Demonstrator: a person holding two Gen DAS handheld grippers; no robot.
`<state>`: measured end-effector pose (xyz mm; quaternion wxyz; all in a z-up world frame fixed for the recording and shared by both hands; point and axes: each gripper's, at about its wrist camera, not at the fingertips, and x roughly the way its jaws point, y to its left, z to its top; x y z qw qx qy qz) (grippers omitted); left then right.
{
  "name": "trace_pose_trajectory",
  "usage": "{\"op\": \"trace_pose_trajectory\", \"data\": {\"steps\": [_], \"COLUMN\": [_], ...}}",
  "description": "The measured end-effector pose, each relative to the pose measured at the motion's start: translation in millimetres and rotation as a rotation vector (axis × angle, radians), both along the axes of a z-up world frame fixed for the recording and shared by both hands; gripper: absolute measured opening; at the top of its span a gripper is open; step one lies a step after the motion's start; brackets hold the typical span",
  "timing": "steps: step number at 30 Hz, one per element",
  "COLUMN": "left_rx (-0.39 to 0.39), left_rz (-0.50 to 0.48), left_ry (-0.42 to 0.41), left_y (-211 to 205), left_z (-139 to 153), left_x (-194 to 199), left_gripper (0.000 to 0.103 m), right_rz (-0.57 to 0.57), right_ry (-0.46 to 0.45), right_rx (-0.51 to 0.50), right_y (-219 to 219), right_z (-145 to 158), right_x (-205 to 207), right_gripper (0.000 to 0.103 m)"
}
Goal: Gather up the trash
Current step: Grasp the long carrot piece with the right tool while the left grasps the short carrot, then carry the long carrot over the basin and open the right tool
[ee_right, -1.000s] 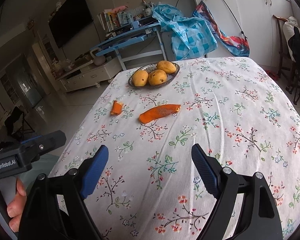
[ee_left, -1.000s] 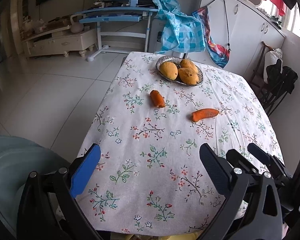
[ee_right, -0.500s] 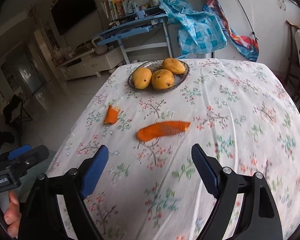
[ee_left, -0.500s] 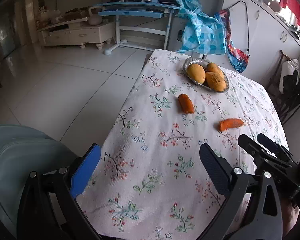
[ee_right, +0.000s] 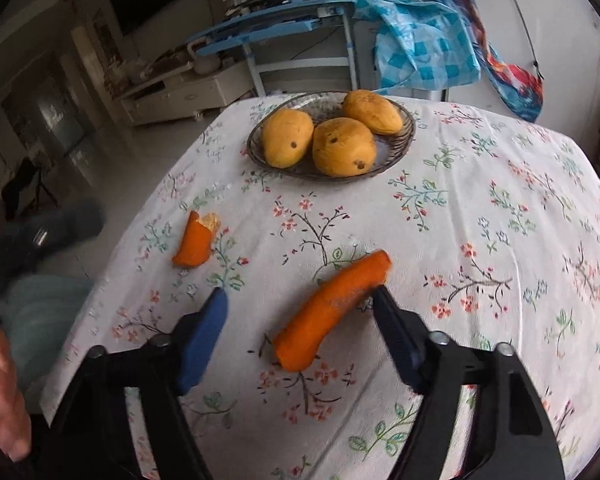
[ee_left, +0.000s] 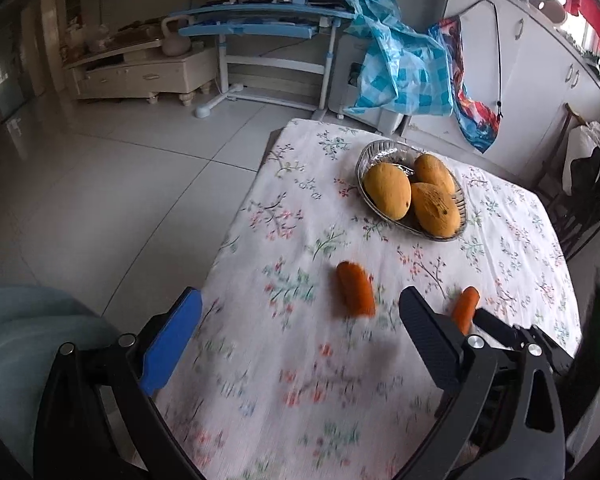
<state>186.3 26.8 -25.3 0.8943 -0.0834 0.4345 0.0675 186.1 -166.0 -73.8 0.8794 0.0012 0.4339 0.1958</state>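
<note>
Two orange peels lie on the floral tablecloth. The long peel lies between the jaws of my right gripper, which are closing; the right pad is close beside it and the left pad stands well apart. The short curled peel sits further left near the table edge. In the left wrist view the short peel lies just beyond my open left gripper, nothing between its pads. The long peel shows partly behind the left gripper's right finger.
A glass bowl with three mangoes stands at the table's far side. A pale grey-green round container sits on the floor by the table's left edge. A hand shows at the lower left. Chairs stand at the right.
Both grippers have moved forward over the table towards the peels. The long peel now lies between the right jaws, which have narrowed. The short peel is much nearer the left gripper.
</note>
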Motion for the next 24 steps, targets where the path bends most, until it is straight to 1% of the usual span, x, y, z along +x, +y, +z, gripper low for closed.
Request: {"op": "trace_pose_trajectory", "data": {"steps": [3,4,5,6,9,10,11,12,13,14,16,18,21,24], "left_rx": [0.022,0.03,0.038,0.059,0.092,0.097,0.099,0.101,0.1,0.115,0.096,0.06,0.053,0.025], "left_rz": [-0.021,-0.03,-0.038,-0.049,-0.07,-0.081,-0.09,-0.099,-0.109,-0.111,-0.129,-0.13,-0.134,-0.124], "left_ry": [0.032,0.042,0.047,0.051,0.059,0.065,0.07,0.075,0.084,0.066,0.066,0.064,0.039,-0.014], "left_y": [-8,-11,-14,-20,-29,-32,-34,-35,-37,-39,-40,-37,-35,-30], "left_z": [-15,-20,-23,-28,-37,-41,-44,-47,-52,-52,-50,-48,-37,-14], "left_x": [18,23,25,29,34,35,36,37,38,37,36,32,17,-9], "left_gripper": [0.09,0.087,0.084,0.083,0.075,0.069,0.06,0.055,0.044,0.03,0.019,0.017,0.016,0.016], "right_rz": [0.021,0.027,0.028,0.031,0.036,0.036,0.037,0.038,0.039,0.041,0.042,0.043,0.04,0.042], "right_ry": [-0.004,-0.01,-0.013,-0.013,-0.015,-0.016,-0.014,-0.01,-0.009,-0.007,-0.002,0.006,-0.004,-0.023], "right_rx": [-0.025,-0.043,-0.05,-0.048,-0.063,-0.066,-0.064,-0.06,-0.057,-0.053,-0.039,-0.021,0.015,0.041], "right_y": [-3,-4,-6,-9,-14,-15,-16,-17,-18,-19,-21,-22,-26,-29], "right_z": [-1,0,-1,0,0,0,0,0,0,0,0,2,11,20], "right_x": [-1,-2,-2,-2,-3,-3,-3,-3,-3,-4,-7,-9,-19,-30], "right_gripper": [0.058,0.057,0.054,0.052,0.031,0.028,0.021,0.018,0.018,0.017,0.016,0.016,0.015,0.015]}}
